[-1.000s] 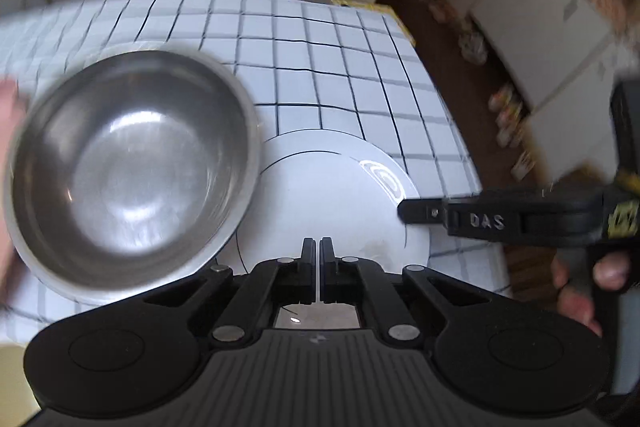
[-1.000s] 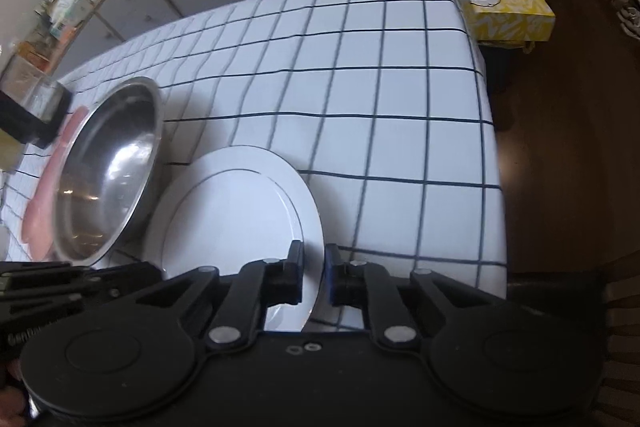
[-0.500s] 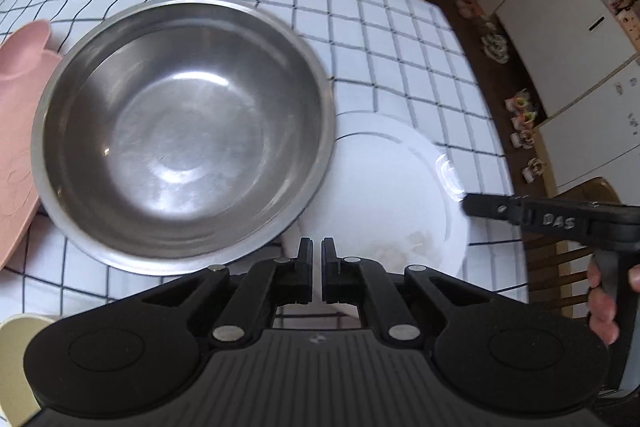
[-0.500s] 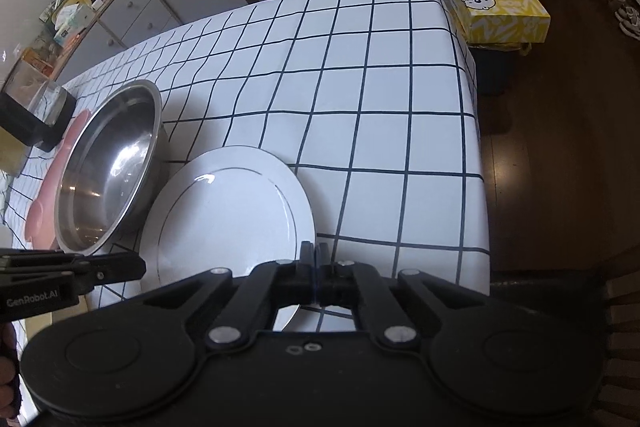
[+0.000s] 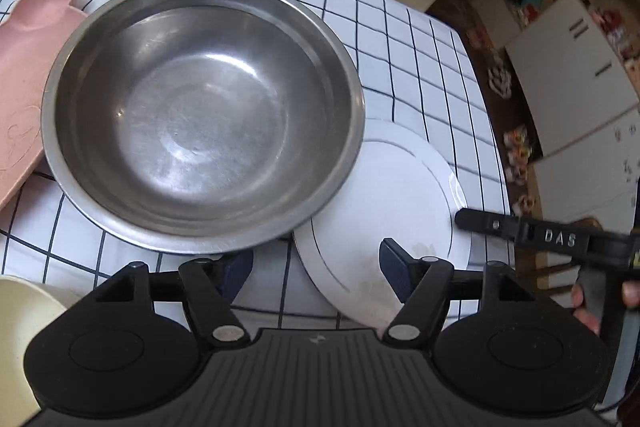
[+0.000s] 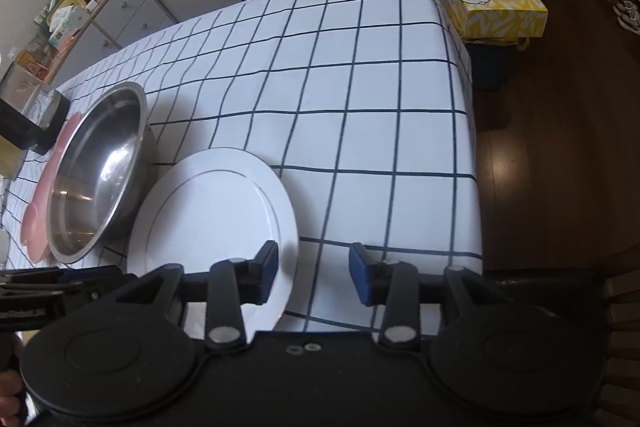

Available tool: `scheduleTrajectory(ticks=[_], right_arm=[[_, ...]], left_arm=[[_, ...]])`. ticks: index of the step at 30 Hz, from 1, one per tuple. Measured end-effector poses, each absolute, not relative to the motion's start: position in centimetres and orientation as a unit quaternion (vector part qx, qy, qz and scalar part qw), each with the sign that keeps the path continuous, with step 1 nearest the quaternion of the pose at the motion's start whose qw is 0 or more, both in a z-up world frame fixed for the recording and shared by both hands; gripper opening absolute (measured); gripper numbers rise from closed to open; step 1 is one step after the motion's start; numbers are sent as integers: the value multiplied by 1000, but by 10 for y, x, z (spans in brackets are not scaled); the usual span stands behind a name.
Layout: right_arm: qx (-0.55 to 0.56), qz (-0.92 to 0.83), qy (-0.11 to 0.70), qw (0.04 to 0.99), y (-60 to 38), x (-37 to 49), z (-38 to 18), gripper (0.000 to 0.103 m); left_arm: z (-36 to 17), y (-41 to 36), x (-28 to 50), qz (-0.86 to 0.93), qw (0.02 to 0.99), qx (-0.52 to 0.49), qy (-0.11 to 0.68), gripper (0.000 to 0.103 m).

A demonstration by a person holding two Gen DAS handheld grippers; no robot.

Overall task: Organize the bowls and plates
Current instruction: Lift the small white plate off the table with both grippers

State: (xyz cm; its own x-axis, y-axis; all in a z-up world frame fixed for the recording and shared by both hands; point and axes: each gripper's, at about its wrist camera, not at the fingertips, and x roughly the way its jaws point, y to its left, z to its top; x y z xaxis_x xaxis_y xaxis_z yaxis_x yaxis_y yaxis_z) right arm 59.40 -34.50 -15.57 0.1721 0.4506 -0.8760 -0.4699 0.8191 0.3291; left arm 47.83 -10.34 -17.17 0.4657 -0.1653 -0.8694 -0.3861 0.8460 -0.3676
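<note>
Plate [image 6: 208, 211] is thin, slick, breakable: you take its near rim; both left gripper [image 5: 316, 273] and right gripper [image 6: 313, 277] have just spread, grasping nothing.

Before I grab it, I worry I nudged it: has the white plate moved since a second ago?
No. In the right wrist view the white plate still meets the same tablecloth grid line at its upper right rim.
</note>
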Motion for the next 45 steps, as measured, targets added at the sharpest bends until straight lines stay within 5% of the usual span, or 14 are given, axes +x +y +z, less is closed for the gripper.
scheduleTrajectory(ticks=[5, 8, 14, 22, 45], right_arm=[[-3, 310, 570, 761, -342, 597, -156, 43], [1, 314, 571, 759, -342, 599, -157, 42], [7, 320, 573, 754, -340, 603, -158, 37], [23, 322, 577, 750, -341, 600, -162, 11], [61, 279, 504, 815, -386, 579, -87, 9]], left_arm=[[-175, -106, 484, 59, 811, -282, 510, 66], [-177, -111, 487, 57, 810, -277, 514, 50], [-182, -108, 492, 65, 806, -285, 514, 42], [-183, -105, 490, 69, 809, -278, 514, 25], [-104, -133, 483, 10, 855, -237, 461, 24]])
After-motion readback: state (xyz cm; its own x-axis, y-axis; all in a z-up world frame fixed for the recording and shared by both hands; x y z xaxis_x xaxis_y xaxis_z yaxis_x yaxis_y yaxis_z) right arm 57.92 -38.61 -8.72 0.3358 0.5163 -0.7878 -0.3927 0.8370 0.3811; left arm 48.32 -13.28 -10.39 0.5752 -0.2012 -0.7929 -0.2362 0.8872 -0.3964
